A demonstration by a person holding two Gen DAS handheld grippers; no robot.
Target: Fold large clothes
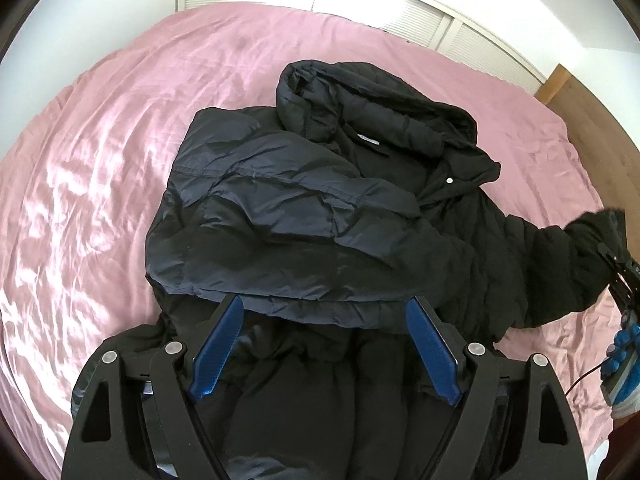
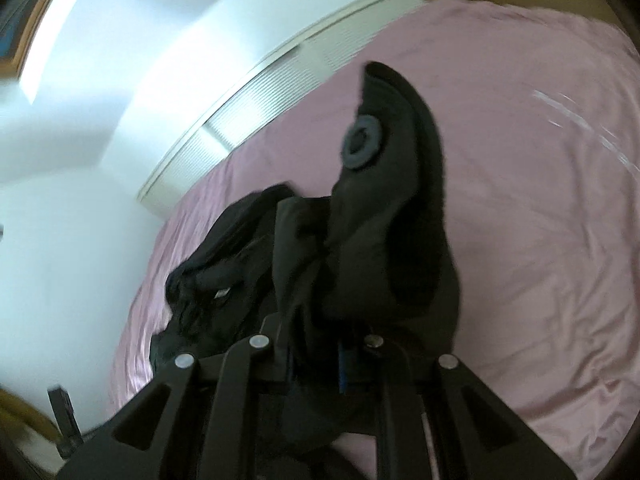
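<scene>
Blue-padded fingers of the left gripper (image 1: 326,344) filled the bottom of the left wrist view, spread wide apart with nothing between them, hovering above the lower part of a black puffer jacket (image 1: 320,208). That jacket lay in the middle of the frame on a pink bedsheet (image 1: 100,152), one side already folded across its body and the hood (image 1: 360,96) bunched toward the top. Its sleeve (image 1: 560,264) stretched to the right edge, where the right gripper (image 1: 624,276) met the cuff beside a blue-and-white shoe (image 1: 624,364). White slatted closet doors (image 1: 400,12) ran along the top of the frame behind the bed, and a strip of wooden floor (image 1: 592,128) showed at the upper right.

From the right wrist view, which was blurred, the right gripper (image 2: 316,340) sat at the bottom centre with its fingers drawn together on the sleeve's dark cuff (image 2: 384,208), which rose up the middle of the frame and hid much of the bed beyond it. A round grey snap (image 2: 362,142) showed on the cuff. Jacket fabric lay heaped at centre left over the pink sheet, with the closet doors and a white wall (image 2: 60,220) filling the upper left.
</scene>
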